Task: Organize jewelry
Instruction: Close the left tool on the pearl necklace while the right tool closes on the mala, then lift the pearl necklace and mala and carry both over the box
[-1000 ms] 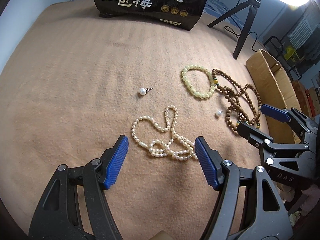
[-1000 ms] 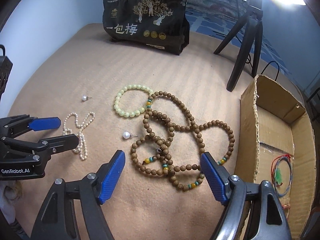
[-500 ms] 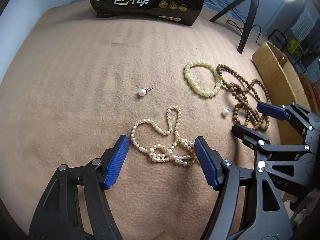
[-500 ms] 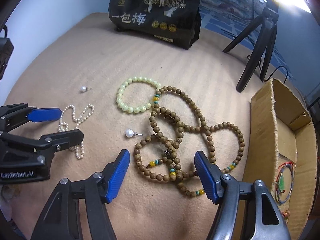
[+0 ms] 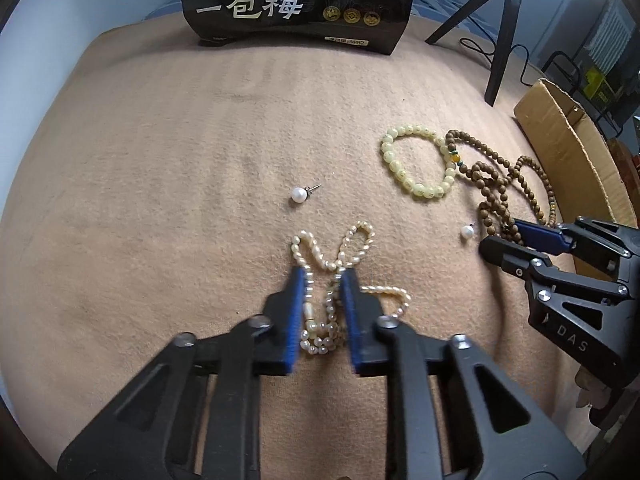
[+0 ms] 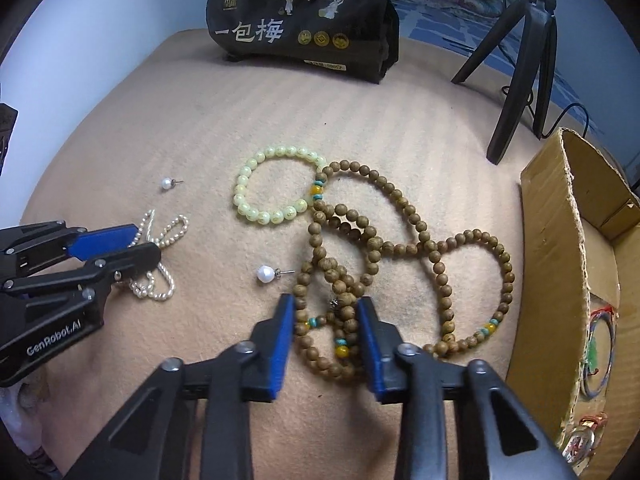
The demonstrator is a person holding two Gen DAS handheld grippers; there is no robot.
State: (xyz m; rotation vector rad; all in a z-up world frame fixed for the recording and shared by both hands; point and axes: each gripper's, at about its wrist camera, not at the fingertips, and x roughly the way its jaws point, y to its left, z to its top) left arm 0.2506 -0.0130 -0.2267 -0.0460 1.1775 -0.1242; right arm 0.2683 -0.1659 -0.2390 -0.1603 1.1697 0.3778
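My left gripper [image 5: 323, 276] is down on the tan blanket, its blue pads closed around the bunched strands of a white pearl necklace [image 5: 320, 312]. My right gripper [image 6: 327, 304] is closed around the bunched loops of a long brown wooden bead necklace [image 6: 400, 248]. A pale yellow-green bead bracelet [image 6: 276, 190] lies beside the brown beads. Two loose pearl stud earrings lie on the blanket, one [image 5: 299, 194] ahead of the left gripper, one [image 6: 266, 273] just left of the right gripper. In the right wrist view the left gripper [image 6: 144, 242] shows at the left.
A cardboard box [image 6: 568, 264] with thin coloured bangles inside stands at the right edge. A black printed bag [image 6: 304, 20] stands at the far end of the blanket [image 5: 160, 160]. A black tripod [image 6: 524, 60] stands at the back right.
Both grippers have moved forward and down and closed from wide open, the left onto the pearl necklace, the right onto the brown bead necklace. The pearl strands are bunched together.
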